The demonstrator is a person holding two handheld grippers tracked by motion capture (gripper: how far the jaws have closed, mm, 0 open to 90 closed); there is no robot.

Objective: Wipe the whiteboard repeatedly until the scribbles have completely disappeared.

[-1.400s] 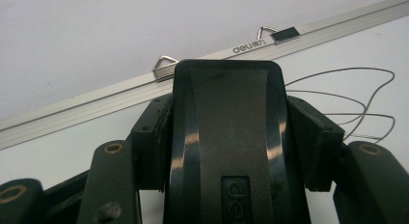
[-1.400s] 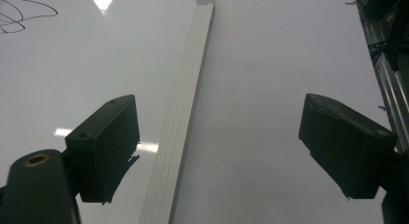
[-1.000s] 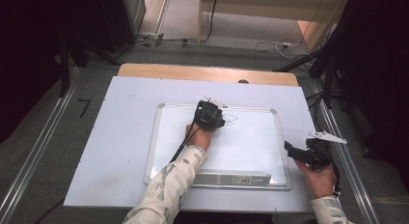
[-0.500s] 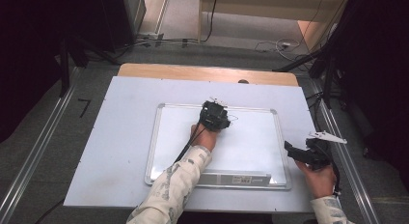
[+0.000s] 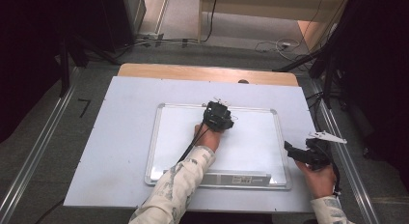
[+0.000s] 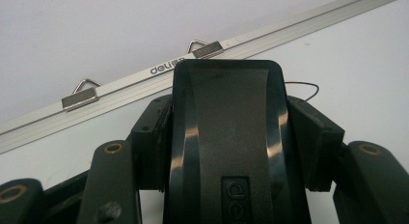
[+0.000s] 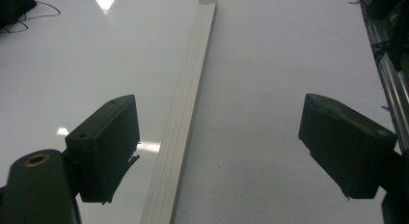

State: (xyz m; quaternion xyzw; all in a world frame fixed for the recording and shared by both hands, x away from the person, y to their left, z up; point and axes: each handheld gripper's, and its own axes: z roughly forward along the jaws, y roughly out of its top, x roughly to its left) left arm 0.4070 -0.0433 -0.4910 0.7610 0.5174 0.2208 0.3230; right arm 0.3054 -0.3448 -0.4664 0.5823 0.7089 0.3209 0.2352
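- On the white table [image 5: 120, 137]: a whiteboard [image 5: 251, 151], lying flat, silver-framed.
- Near the board's top edge: left gripper [image 5: 218, 117], clamped on a black eraser [image 6: 226, 137] against the surface.
- Beside the board's right edge: right gripper [image 7: 219, 151], jaws wide, holding nothing.

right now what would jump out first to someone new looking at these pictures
The left gripper, shut on a black eraser, presses it onto the whiteboard near the top rail. The right gripper rests open by the board's right edge.
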